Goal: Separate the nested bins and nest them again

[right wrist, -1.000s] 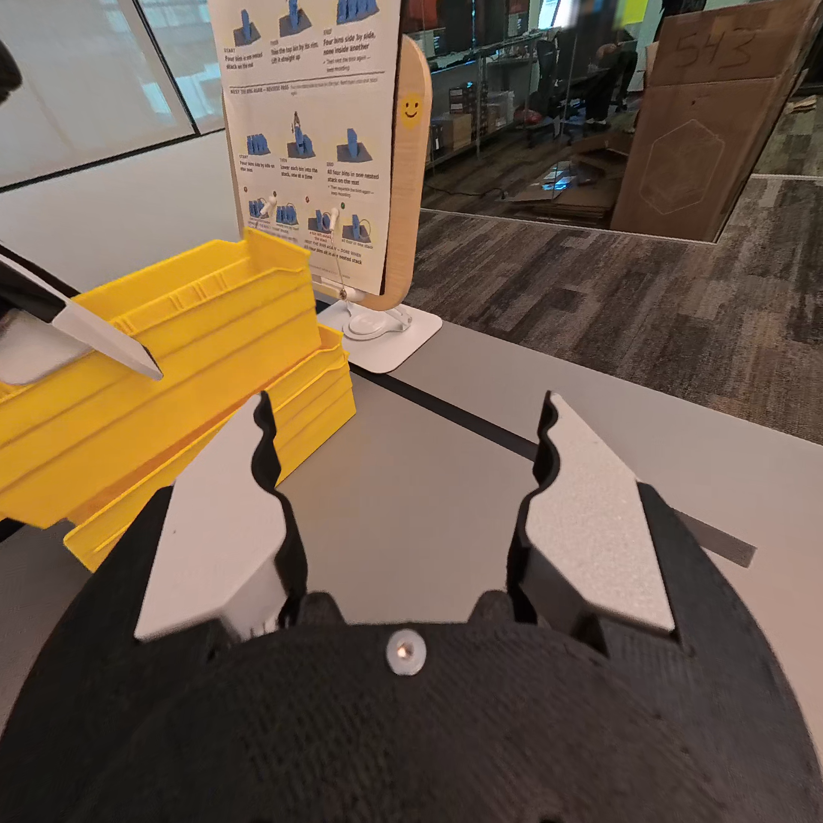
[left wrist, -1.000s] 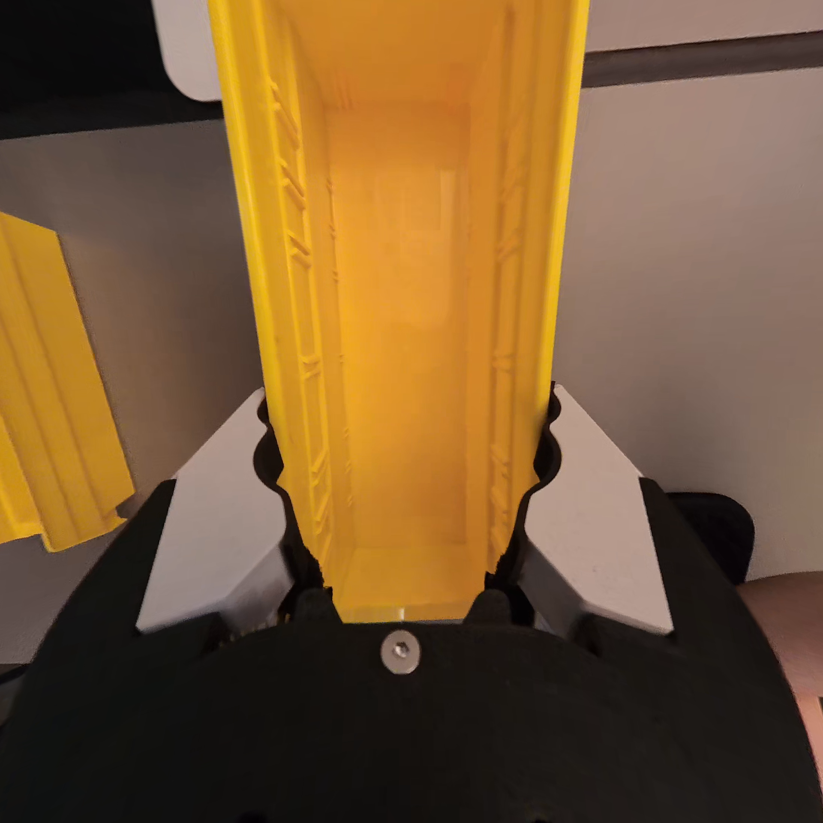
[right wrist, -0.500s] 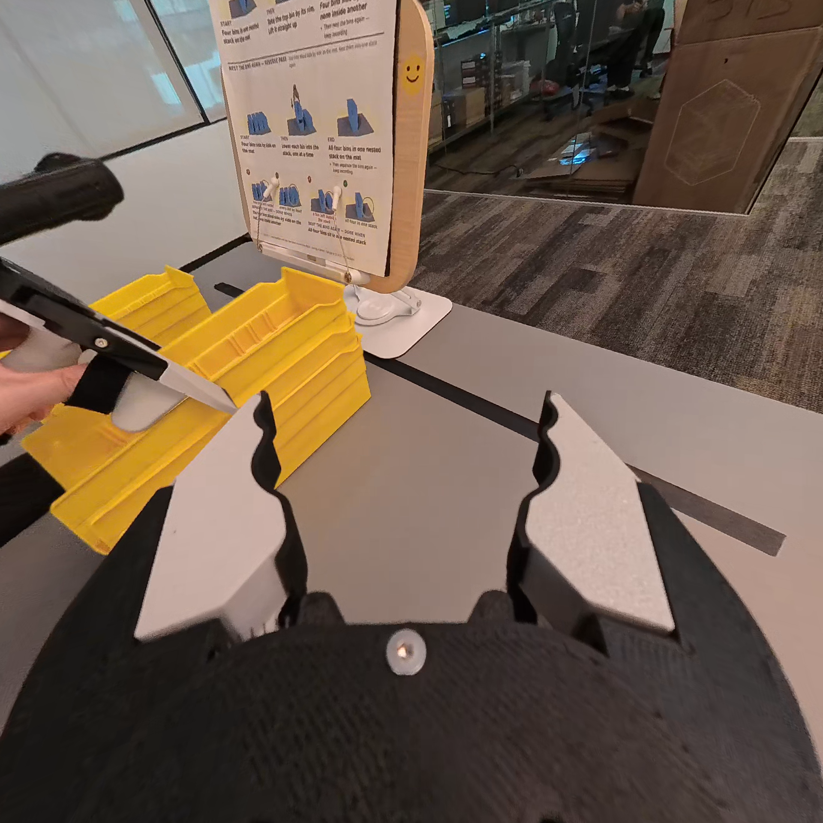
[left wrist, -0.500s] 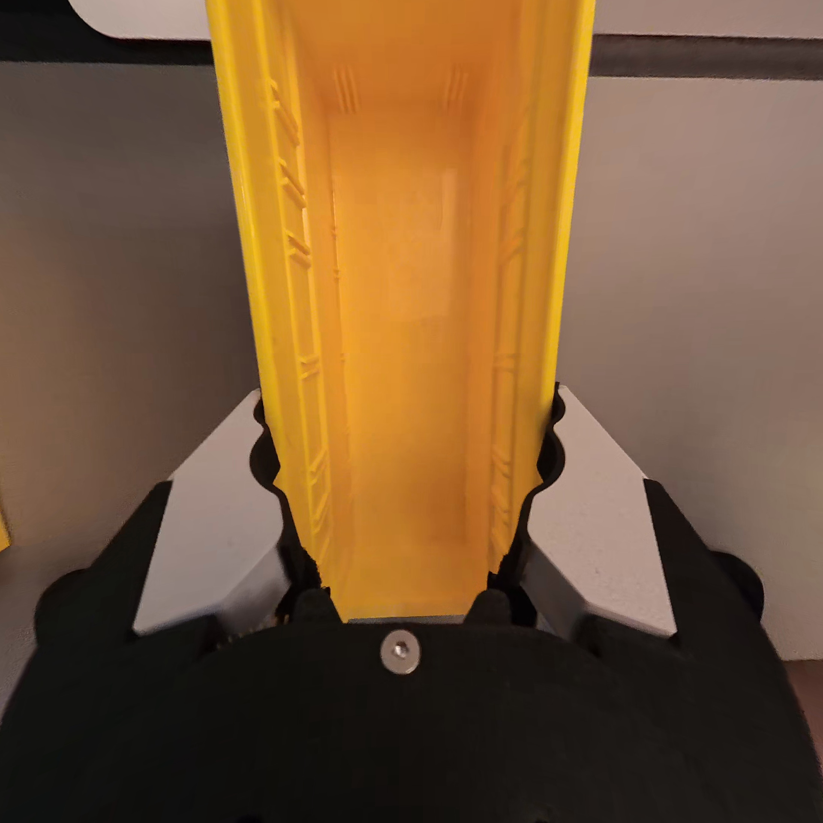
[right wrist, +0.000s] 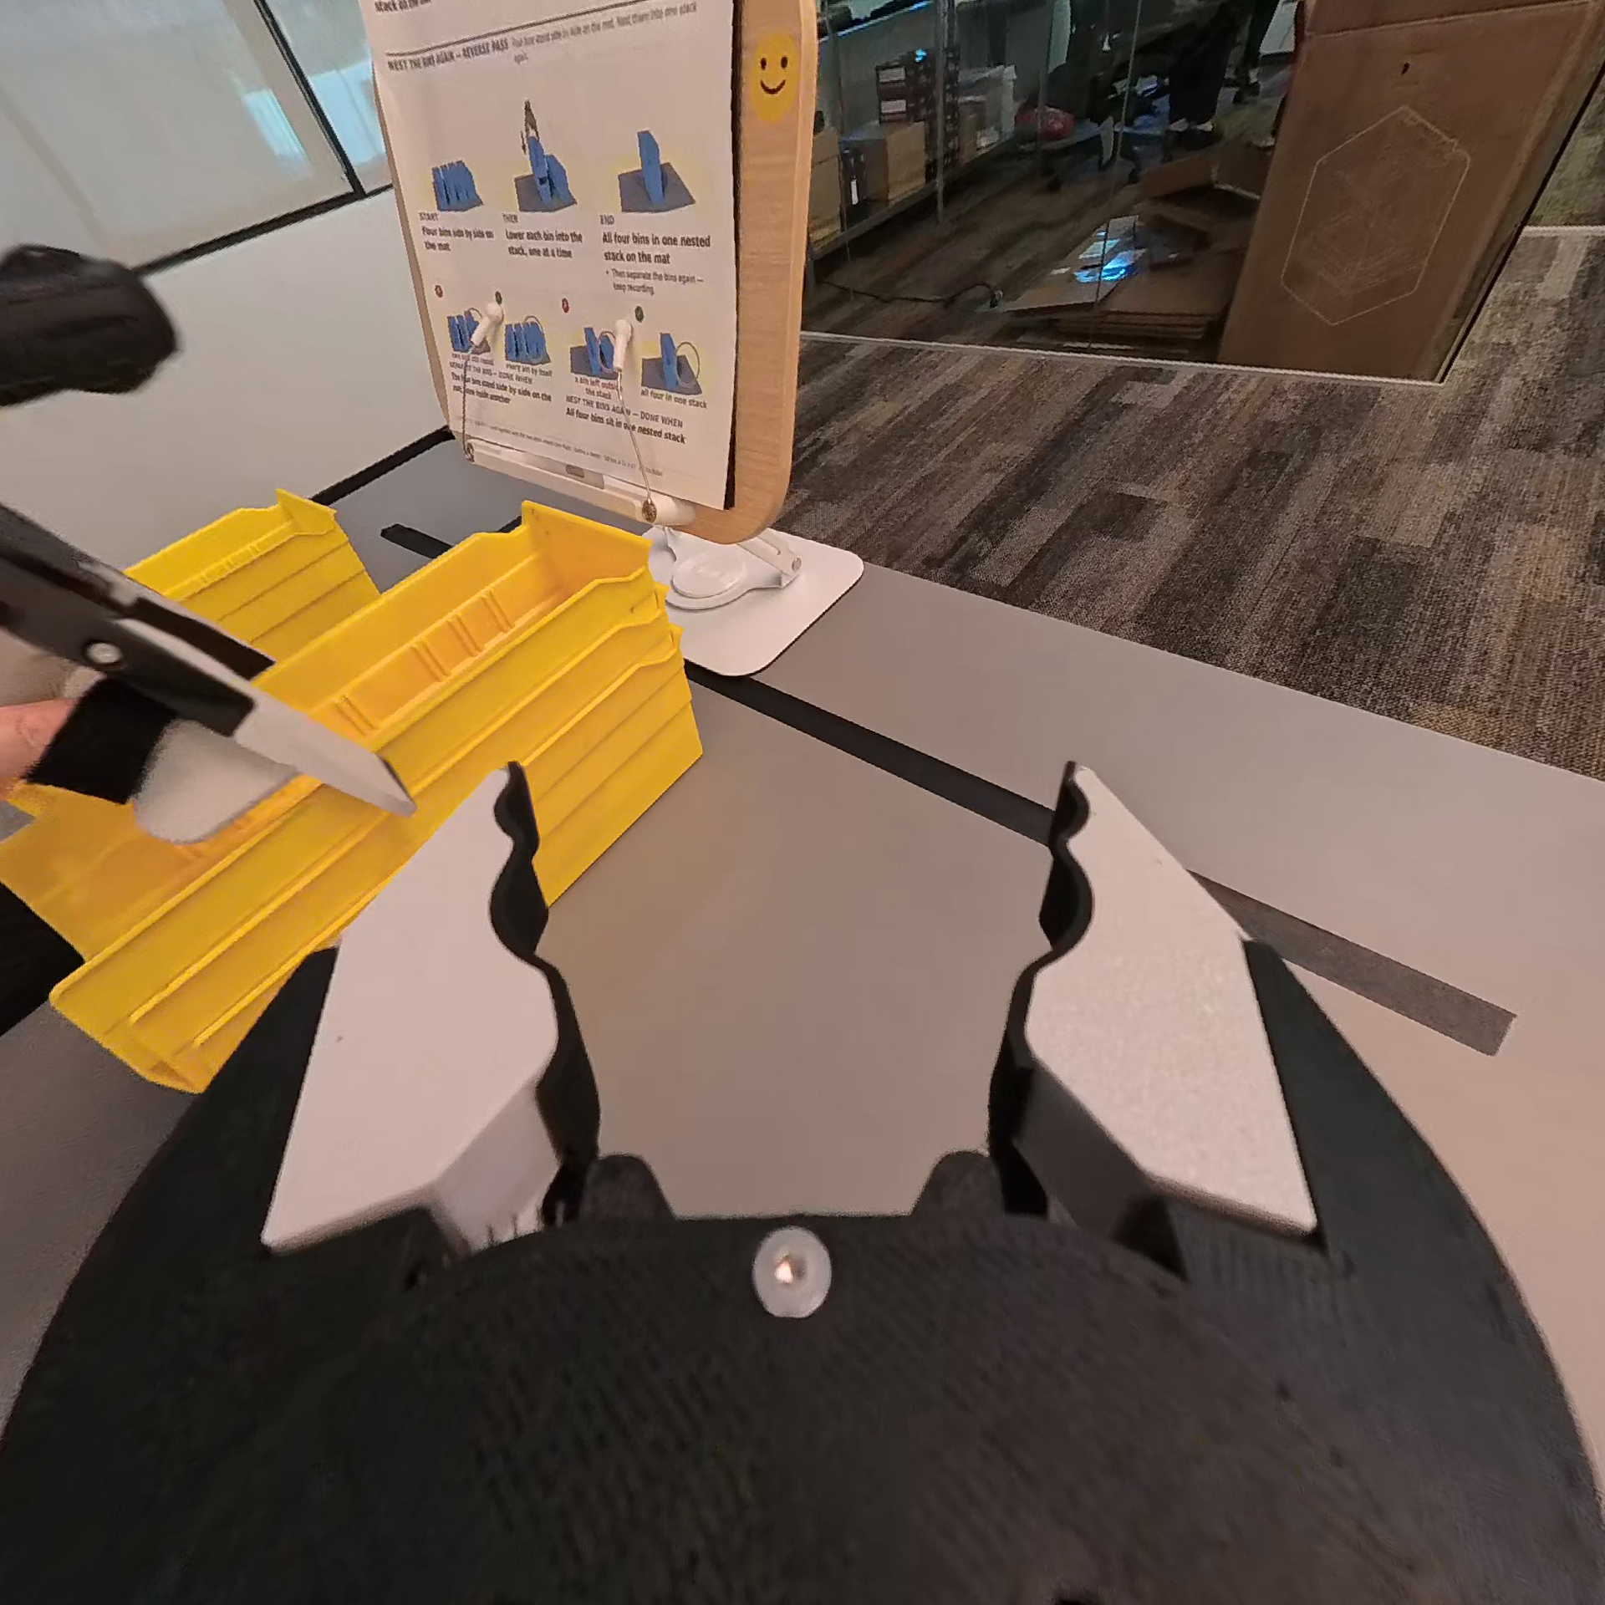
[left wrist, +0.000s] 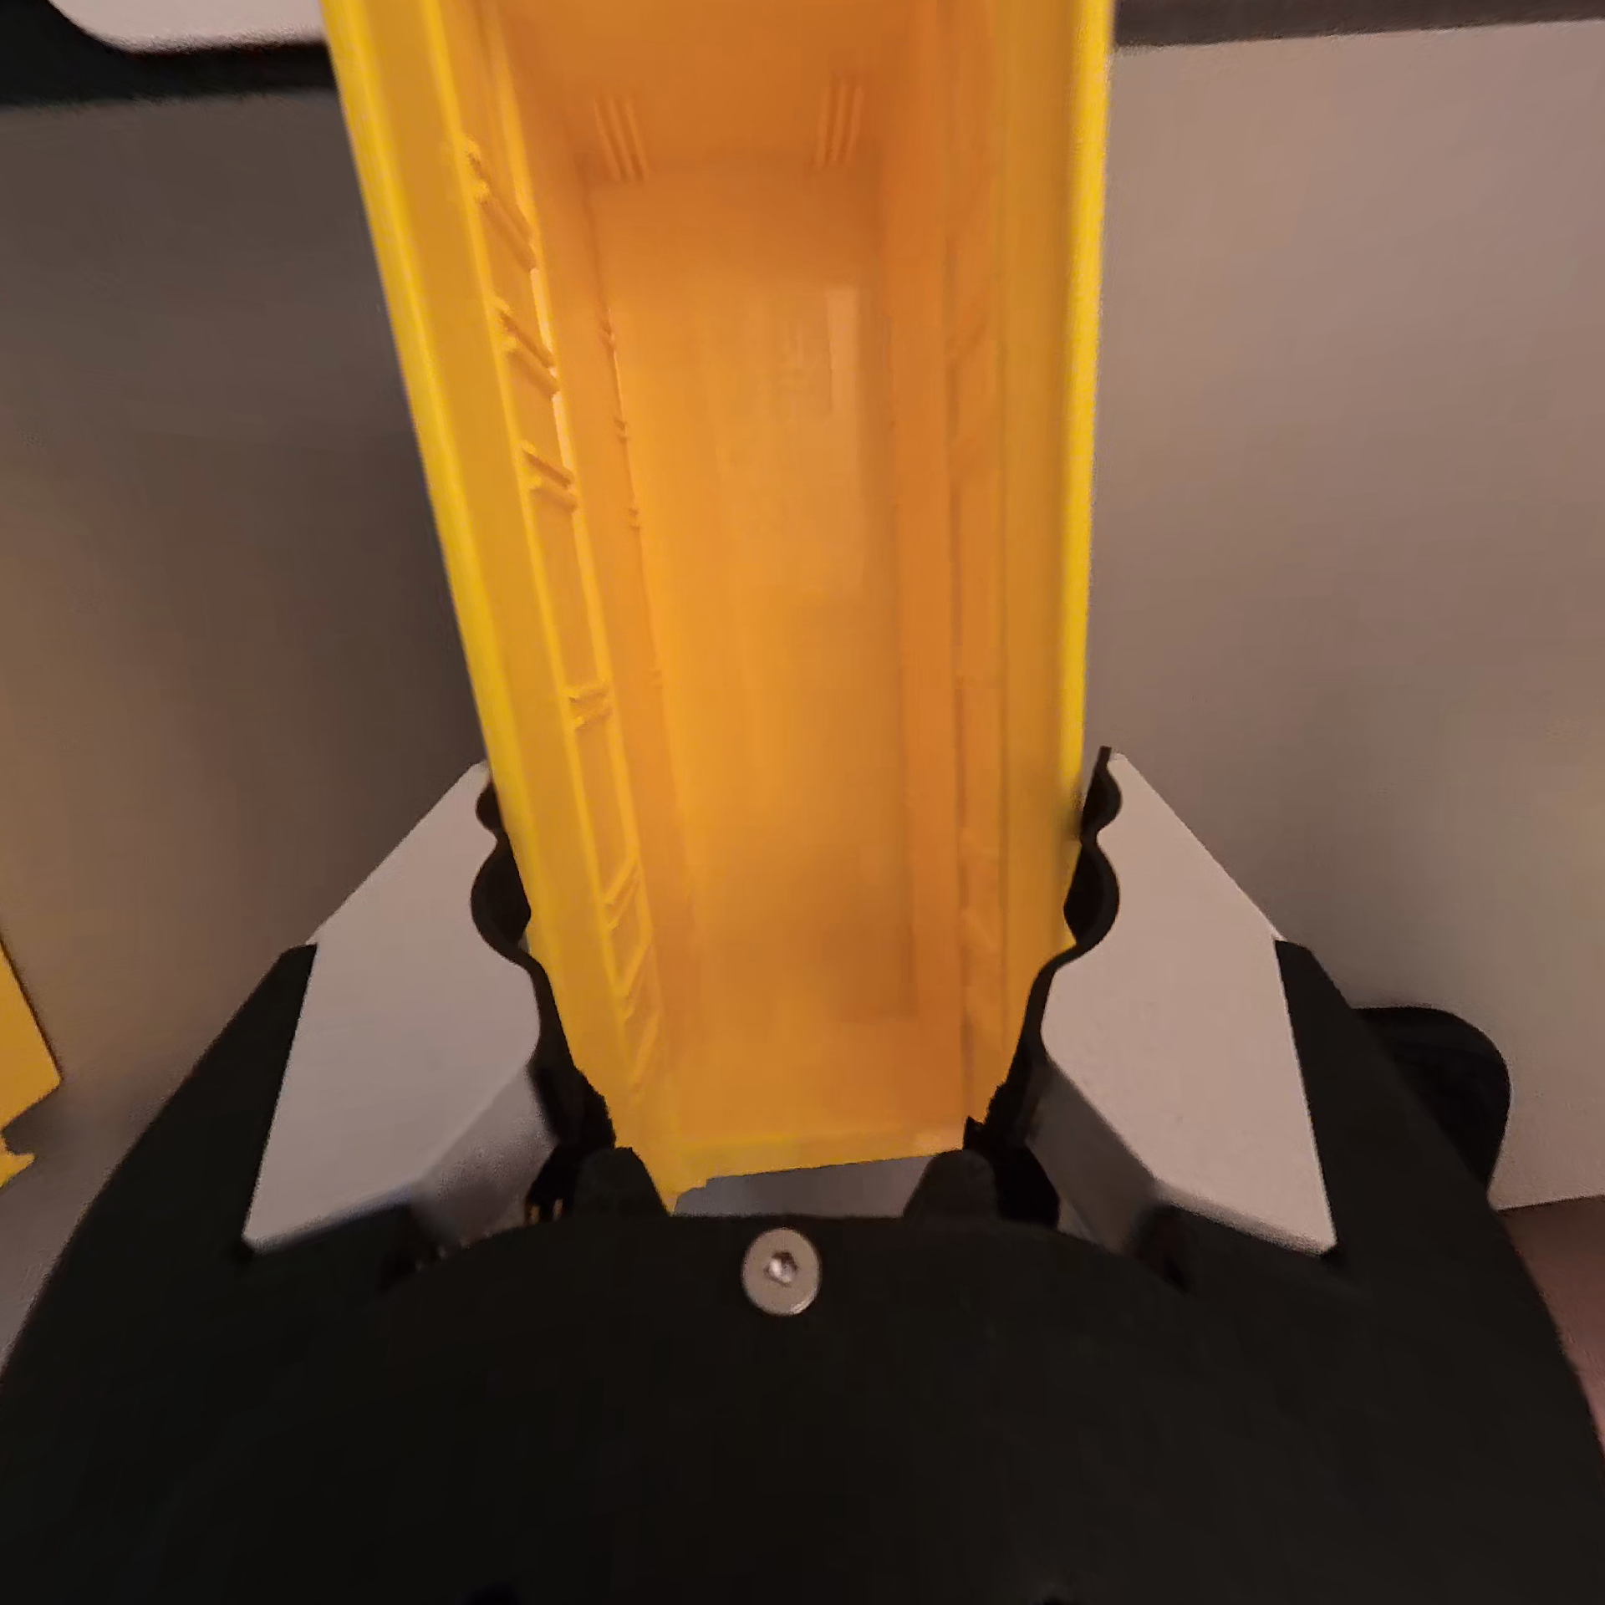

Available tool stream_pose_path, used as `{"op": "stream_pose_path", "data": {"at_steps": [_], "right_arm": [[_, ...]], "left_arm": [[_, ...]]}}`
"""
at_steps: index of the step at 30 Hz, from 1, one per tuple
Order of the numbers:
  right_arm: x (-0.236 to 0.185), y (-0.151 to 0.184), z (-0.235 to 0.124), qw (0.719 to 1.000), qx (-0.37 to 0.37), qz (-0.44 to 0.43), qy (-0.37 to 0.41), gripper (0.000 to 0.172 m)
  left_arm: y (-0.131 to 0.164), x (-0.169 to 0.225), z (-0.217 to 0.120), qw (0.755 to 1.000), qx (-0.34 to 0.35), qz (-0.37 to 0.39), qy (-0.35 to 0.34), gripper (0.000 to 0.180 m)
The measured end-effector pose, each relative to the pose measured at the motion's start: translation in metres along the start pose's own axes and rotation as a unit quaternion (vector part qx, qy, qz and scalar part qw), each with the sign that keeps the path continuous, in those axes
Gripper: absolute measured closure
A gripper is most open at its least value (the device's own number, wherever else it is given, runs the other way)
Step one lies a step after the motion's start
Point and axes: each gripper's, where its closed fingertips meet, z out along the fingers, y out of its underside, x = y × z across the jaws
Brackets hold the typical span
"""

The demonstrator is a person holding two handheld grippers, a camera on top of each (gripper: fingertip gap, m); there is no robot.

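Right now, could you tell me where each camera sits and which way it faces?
Left wrist view: mounted on the left gripper, looking along its fingers into a yellow bin between them, grey table beyond.
Right wrist view: mounted on the right gripper, facing across the table at the stacked bins and the instruction board; its own fingers are open and empty.
Shared: the table, the left gripper, and apparently that yellow bin atop the stack.

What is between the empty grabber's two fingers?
Nothing is held there. In the right wrist view, the right gripper stands open, and between its fingers only bare grey table shows. The yellow bins sit off to its left.
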Motion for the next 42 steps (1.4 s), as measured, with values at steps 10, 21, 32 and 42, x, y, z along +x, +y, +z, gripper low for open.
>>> {"op": "stream_pose_path", "data": {"at_steps": [10, 21, 32, 42], "right_arm": [[0.005, 0.004, 0.004, 1.000, -0.009, 0.002, 0.007, 0.054], [0.008, 0.011, 0.009, 1.000, -0.021, 0.001, 0.004, 0.054], [0.007, 0.016, 0.017, 0.999, -0.038, -0.007, 0.007, 0.054], [-0.008, 0.015, 0.023, 0.999, -0.047, -0.023, -0.012, 0.054]], "left_arm": [[-0.041, -0.141, -0.174, 0.903, 0.416, 0.050, -0.094, 0.068], [-0.019, -0.357, -0.080, 0.948, 0.282, 0.013, -0.147, 0.049], [0.000, -0.368, 0.005, 0.994, 0.098, -0.043, -0.022, 0.040], [0.019, -0.385, 0.041, 0.996, -0.001, -0.044, -0.077, 0.039]]}}
